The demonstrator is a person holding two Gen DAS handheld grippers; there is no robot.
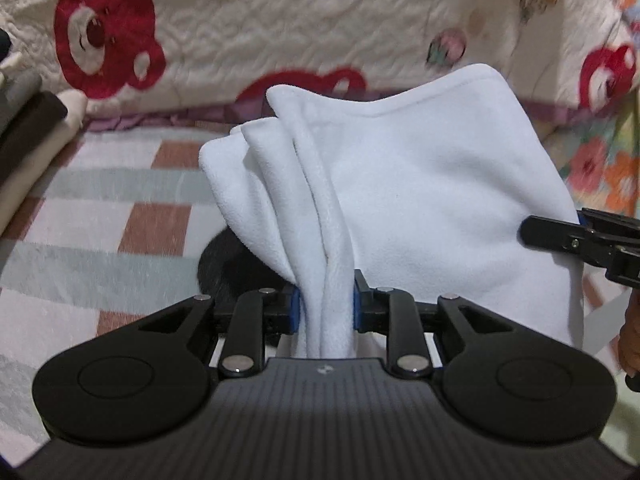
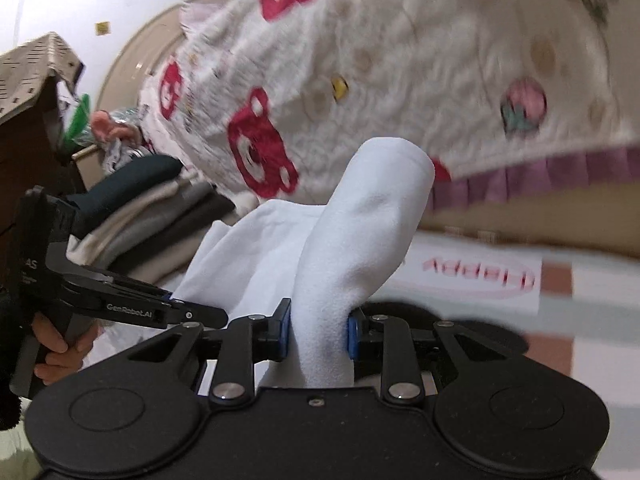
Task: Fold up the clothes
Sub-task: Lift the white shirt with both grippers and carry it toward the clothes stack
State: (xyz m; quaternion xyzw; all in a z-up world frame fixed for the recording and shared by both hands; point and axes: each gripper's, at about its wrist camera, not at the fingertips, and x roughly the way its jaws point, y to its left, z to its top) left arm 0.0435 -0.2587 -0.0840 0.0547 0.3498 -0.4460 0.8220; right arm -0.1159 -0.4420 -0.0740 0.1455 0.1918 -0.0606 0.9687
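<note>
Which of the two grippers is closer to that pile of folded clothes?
Left. The left gripper shows right beside the stack of folded clothes in the right wrist view, while the right gripper sits farther from it. Both clamp the white cloth.

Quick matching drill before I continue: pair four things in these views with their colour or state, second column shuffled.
Things:
1. white garment
2. left claw
3. quilt
4. stack of folded clothes

States:
A. printed with red bears
B. dark, grey and cream layers
C. shut on bunched fabric
D. gripped by both claws

Pairs: 1-D, 2-C, 3-A, 4-B. The right claw also clamps the garment.
</note>
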